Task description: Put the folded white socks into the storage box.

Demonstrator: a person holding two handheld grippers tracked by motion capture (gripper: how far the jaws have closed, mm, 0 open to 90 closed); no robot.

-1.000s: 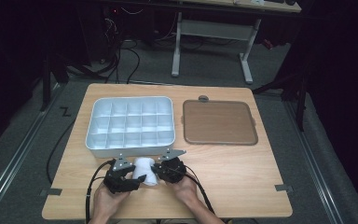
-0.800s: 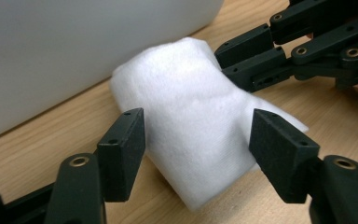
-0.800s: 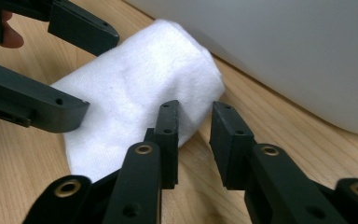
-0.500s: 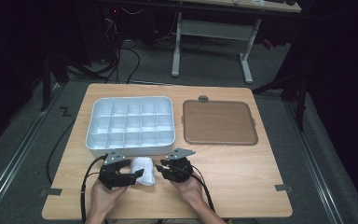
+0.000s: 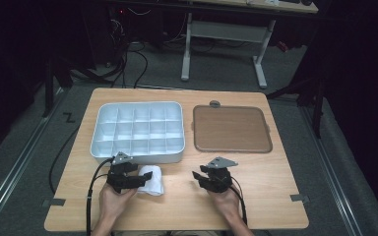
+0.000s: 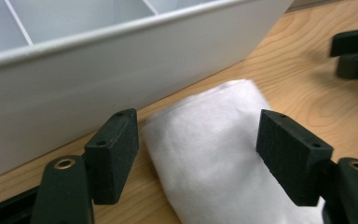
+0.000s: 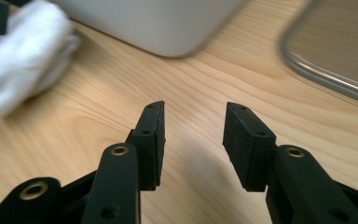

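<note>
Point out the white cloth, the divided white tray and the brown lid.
white cloth [image 6: 214,144]: left gripper view, middle of the folded top.
divided white tray [image 5: 96,132]: high view, its left rim.
brown lid [image 5: 230,129]: high view, centre of its flat face.

Setting: a dim lab or workshop. A light wooden worktable [image 5: 275,196] stands on grey carpet. At 12 o'clock stands a white metal-framed desk [image 5: 221,32]; at 11 o'clock, tangled black cables [image 5: 123,59].

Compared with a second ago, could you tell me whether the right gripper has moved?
Yes. The right gripper has drawn away from the white cloth toward the table's right side, now below the brown tray, and its jaws have just been opening with nothing between them.
</note>
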